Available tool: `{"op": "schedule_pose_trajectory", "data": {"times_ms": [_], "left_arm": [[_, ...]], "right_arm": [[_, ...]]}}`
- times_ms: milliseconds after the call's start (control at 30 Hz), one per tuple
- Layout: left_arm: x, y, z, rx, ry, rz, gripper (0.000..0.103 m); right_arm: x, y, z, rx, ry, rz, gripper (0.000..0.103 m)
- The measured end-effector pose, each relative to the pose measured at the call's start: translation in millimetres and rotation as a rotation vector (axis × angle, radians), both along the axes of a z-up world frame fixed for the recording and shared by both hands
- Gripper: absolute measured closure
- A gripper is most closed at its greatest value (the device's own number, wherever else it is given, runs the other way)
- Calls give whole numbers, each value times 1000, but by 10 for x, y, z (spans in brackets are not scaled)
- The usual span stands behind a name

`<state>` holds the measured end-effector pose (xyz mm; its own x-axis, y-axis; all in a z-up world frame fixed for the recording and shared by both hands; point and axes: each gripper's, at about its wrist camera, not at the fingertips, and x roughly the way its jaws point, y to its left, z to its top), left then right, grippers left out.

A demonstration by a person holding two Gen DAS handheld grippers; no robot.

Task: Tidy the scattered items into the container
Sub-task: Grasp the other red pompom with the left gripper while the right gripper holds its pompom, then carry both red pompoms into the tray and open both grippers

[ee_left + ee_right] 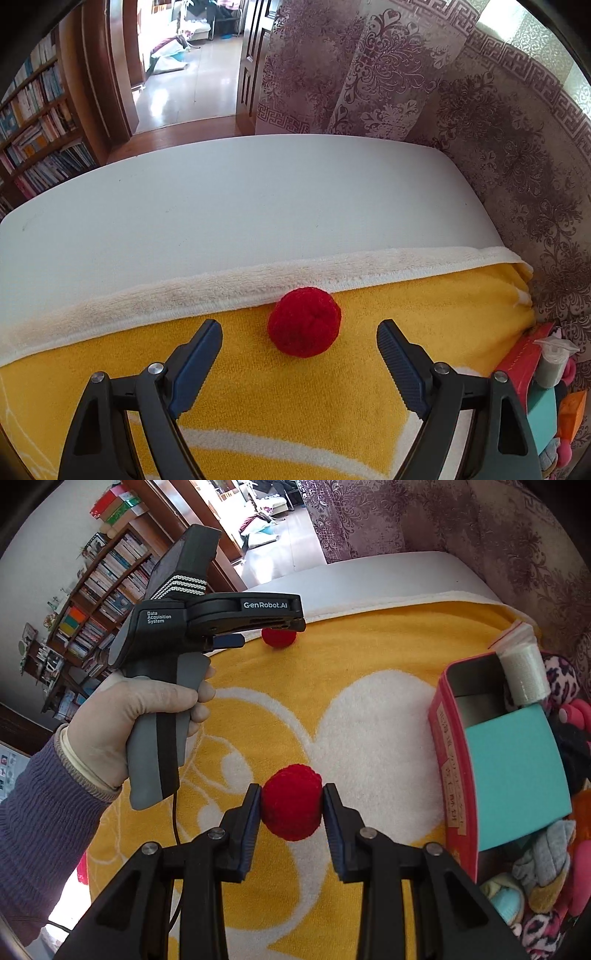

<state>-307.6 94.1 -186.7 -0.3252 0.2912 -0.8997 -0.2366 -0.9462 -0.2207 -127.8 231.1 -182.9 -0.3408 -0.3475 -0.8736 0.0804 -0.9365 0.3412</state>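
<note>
Blue ribbed pads of the right tool (291,805) press on both sides of a red crocheted ball (291,802), which sits between them over the yellow towel (369,646) and its white pattern. Whether this ball still touches the towel is hard to tell. Being round, it has no long axis and points no way.

A second red ball (303,322) lies on the towel against its cream border (221,291), ahead of the left tool (299,326), whose jaws stand wide and apart from it. In the right wrist view the left tool's front end covers part of that ball. A gloved hand (129,716) with a purple knit sleeve (37,830) grips the left tool's handle.

To the right stands the open red tin (448,760), its long axis running away from the camera. A teal box (517,771) lies over its near part and a clear bag (522,672) over its far corner, hiding much of the inside. Soft items (546,867) beyond it are cut off by the picture edge. White surface (240,199) shows past the towel.
</note>
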Motion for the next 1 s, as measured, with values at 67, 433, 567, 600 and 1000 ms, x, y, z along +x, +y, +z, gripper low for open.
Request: {"op": "schedule_pose_trajectory", "data": {"times_ms": [67, 433, 567, 600, 1000], "left_arm": [[-29, 28, -40, 1, 0, 5, 20], [71, 97, -50, -15, 18, -20, 63], [184, 116, 85, -10, 51, -32, 63], [210, 118, 124, -1, 54, -29, 63], [937, 627, 607, 107, 60, -115, 63]], "right_arm": [[4, 6, 9, 0, 2, -2, 67], [131, 175, 161, -1, 28, -23, 67], [212, 256, 225, 1, 40, -25, 67], [239, 279, 248, 2, 45, -24, 67], [714, 918, 544, 19, 88, -120, 67]]}}
